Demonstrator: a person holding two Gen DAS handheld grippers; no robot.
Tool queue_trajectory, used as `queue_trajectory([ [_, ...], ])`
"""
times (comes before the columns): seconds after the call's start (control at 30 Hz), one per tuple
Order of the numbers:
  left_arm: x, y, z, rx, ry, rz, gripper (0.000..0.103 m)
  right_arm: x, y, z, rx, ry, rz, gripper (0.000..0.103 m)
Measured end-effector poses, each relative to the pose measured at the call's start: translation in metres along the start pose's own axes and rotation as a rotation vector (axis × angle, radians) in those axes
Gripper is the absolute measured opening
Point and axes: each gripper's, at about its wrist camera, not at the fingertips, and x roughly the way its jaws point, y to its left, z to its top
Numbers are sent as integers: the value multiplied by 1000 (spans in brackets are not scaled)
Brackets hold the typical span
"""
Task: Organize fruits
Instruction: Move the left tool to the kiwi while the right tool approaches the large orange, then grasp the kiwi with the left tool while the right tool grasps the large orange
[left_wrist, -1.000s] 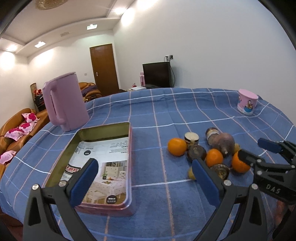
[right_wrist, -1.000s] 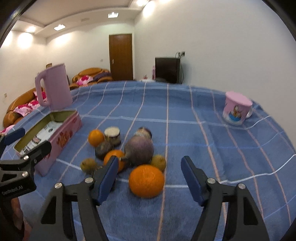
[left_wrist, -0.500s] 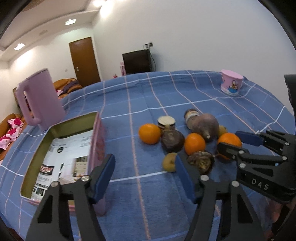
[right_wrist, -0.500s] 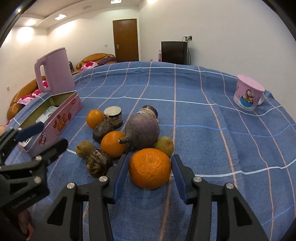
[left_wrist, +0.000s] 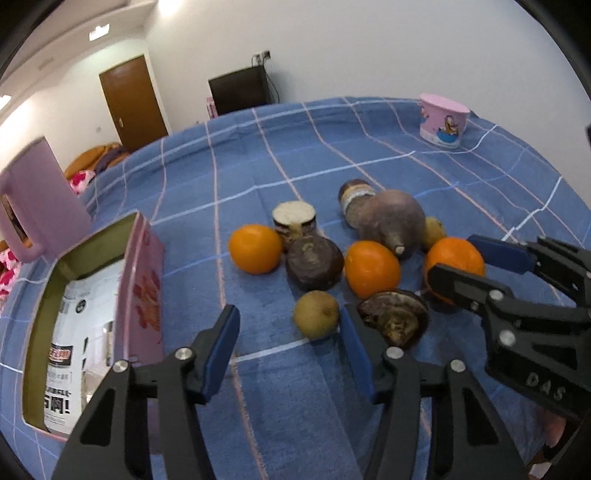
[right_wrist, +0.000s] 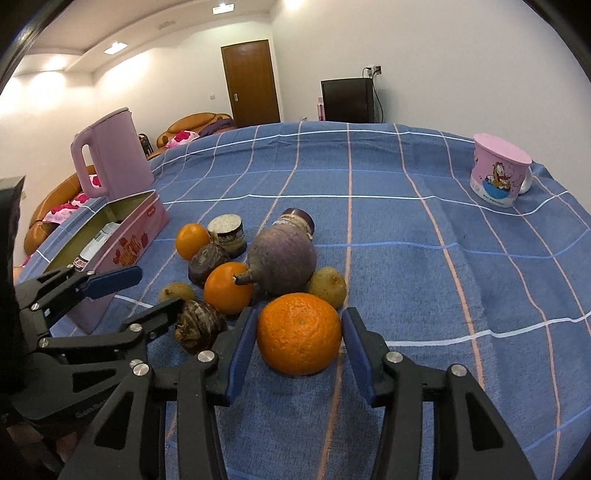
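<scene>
Blue checked cloth (right_wrist: 406, 221) covers the table, and a cluster of fruit is gathered on it beside an open pink tin (right_wrist: 122, 243). The nearest orange (right_wrist: 299, 332) is clamped between the blue pads of the right gripper (right_wrist: 299, 343), whose jaws have just been closing. The left gripper (left_wrist: 288, 339) is seen with jaws apart, recently narrowing, a small yellow-green fruit (left_wrist: 316, 314) lying unpressed just inside its right finger.
</scene>
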Motion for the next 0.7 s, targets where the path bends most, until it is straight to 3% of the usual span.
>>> queue_trajectory([
  [0.07,5,2,2,-4,21,-9,58,0,1,0,-8,0,-6,49],
  [0.13,8,3,3,-12,31,-20,48,1,2,0,-14,4,-7,49],
  [0.2,9,3,2,-17,35,-28,30,1,3,0,-18,7,-9,49],
  [0.7,-6,2,-1,-12,-51,30,29,-9,6,-3,-38,-55,-16,49],
])
